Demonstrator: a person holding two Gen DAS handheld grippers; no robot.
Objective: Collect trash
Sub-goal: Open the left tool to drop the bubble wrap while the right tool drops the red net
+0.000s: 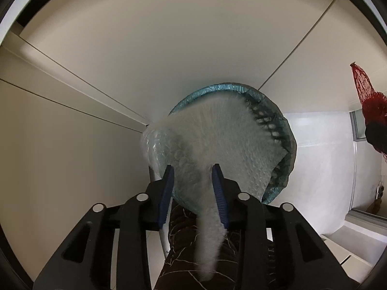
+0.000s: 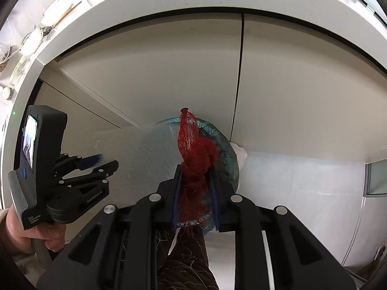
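My left gripper (image 1: 193,169) is shut on a sheet of white foam wrap (image 1: 217,140), which droops over the open mouth of a round bin lined with a blue-green bag (image 1: 289,145). My right gripper (image 2: 195,169) is shut on a bunched red mesh net bag (image 2: 197,154), held above the same bin (image 2: 229,159). The red net also shows at the right edge of the left wrist view (image 1: 370,101). The left gripper (image 2: 96,162) and the foam sheet (image 2: 145,149) show at the left of the right wrist view.
Beige cabinet doors (image 2: 302,84) stand right behind the bin under a white countertop edge (image 2: 169,2). The floor (image 2: 302,193) is white to the right. A dark patterned leg (image 2: 186,261) is below the grippers. A crumpled white item (image 2: 239,153) lies beside the bin.
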